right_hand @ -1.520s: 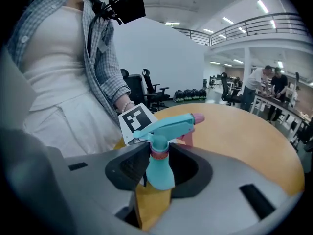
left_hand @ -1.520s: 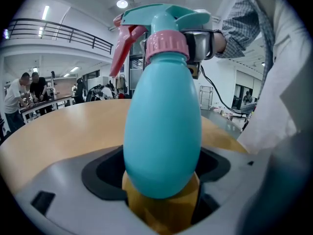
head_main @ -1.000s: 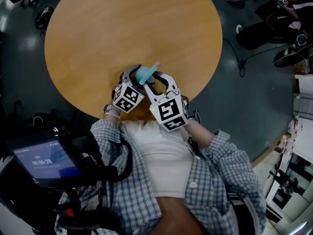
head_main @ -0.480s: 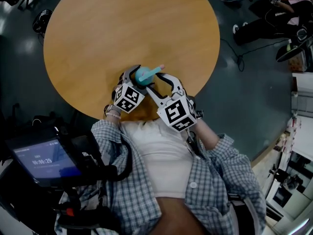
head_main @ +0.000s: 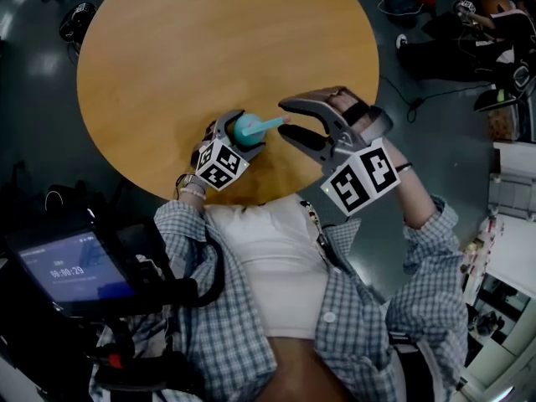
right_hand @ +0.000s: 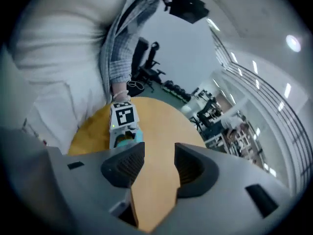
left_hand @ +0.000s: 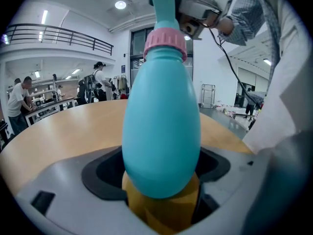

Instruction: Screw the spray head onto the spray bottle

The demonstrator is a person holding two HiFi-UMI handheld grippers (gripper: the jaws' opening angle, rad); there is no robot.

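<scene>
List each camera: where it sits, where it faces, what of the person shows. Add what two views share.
Head view: on the head, steeply down at the round table; checked shirt, left gripper, right gripper.
Left gripper view: along jaws shut on the spray bottle; sleeve upper right.
Right gripper view: along empty jaws that just opened, towards the table; shirt at left.
Shared: head and right gripper views show the left gripper's cube.

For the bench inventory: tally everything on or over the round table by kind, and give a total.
1 round table
1 spray bottle
1 spray head, seated on the bottle's neck
2 grippers: left gripper clamped on the bottle; right gripper, fingers just been opening, nothing between them
Total: 5
</scene>
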